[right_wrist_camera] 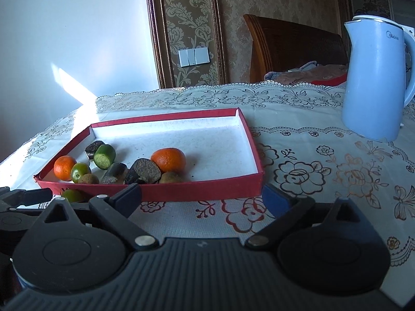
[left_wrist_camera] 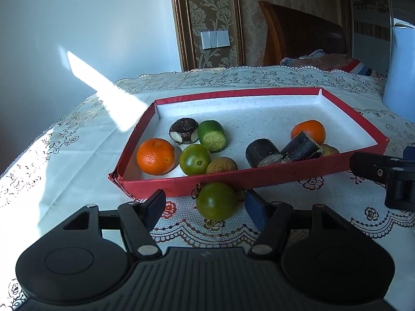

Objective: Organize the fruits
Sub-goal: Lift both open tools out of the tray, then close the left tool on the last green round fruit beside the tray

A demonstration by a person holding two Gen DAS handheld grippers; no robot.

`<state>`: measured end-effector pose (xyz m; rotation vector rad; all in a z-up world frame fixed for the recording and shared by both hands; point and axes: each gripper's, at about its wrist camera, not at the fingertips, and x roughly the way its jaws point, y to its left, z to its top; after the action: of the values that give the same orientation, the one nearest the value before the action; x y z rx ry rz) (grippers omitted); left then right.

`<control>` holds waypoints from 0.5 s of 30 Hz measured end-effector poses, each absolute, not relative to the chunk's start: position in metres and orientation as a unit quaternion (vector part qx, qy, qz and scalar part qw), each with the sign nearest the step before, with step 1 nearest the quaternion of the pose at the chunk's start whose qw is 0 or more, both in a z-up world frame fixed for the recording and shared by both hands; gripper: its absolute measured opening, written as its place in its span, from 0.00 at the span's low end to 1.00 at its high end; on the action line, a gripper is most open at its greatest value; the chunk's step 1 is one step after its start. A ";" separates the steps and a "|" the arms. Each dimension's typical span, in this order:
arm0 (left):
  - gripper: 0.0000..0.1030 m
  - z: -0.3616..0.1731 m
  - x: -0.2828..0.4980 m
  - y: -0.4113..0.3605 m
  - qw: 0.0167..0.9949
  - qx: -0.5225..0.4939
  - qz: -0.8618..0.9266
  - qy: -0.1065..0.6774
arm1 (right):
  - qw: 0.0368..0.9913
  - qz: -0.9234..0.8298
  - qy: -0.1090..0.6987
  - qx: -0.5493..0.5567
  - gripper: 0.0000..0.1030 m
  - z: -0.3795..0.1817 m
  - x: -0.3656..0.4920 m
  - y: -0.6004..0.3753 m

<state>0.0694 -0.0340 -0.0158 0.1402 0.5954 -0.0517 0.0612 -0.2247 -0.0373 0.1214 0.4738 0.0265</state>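
Left gripper: the left gripper [left_wrist_camera: 207, 207] hung low over the tablecloth [left_wrist_camera: 77, 150] just in front of the tray's near wall, its fingers apart and pressing on nothing.
Green fruit outside the tray: a round green fruit [left_wrist_camera: 216, 201] sat on the cloth between the left gripper's two fingers, just beside the blue pad of the right-hand finger and clear of the left-hand finger; whether the blue pad touched it could not be told. It lay against the near wall of the tray, outside it.
Right gripper: the right gripper [right_wrist_camera: 202, 197] had its fingers spread wide with only patterned cloth between them, near the tray's near right corner.
Red tray: the red tray [left_wrist_camera: 259, 92] stood on the table, shallow, white inside.
Left cluster in the tray: an orange [left_wrist_camera: 155, 156] lay by the near left corner, with a second green fruit [left_wrist_camera: 195, 159] and a brownish fruit [left_wrist_camera: 221, 165] to its right along the near wall. Behind them were a dark round piece [left_wrist_camera: 183, 130] and a green cut piece [left_wrist_camera: 212, 135], side by side.
Right cluster in the tray: a second orange [left_wrist_camera: 308, 131] lay further right, with two dark cut pieces [left_wrist_camera: 262, 153] in front of it and another brownish fruit [left_wrist_camera: 330, 150] partly hidden.
Kettle: a pale blue kettle [right_wrist_camera: 373, 77] stood upright at the far right, well apart from the tray.
Background: a wooden chair [right_wrist_camera: 293, 46] stood beyond the table's far edge.
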 end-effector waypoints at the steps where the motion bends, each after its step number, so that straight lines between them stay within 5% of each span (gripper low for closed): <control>1: 0.53 -0.017 0.071 -0.034 0.952 0.068 -0.022 0.296 | 0.969 0.012 0.238 0.059 0.98 -0.038 0.061 -0.224; 8: 0.36 -0.016 0.068 -0.036 0.954 0.069 -0.032 0.291 | 0.965 0.012 0.258 0.045 1.00 -0.043 0.065 -0.219; 15: 0.34 -0.014 0.064 -0.035 0.957 0.063 -0.030 0.282 | 0.958 0.003 0.284 0.044 1.00 -0.048 0.073 -0.219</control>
<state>0.0636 -0.0354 -0.0144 0.1276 0.5731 -0.0600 0.0728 -0.2191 -0.0479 0.0896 0.5764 0.0062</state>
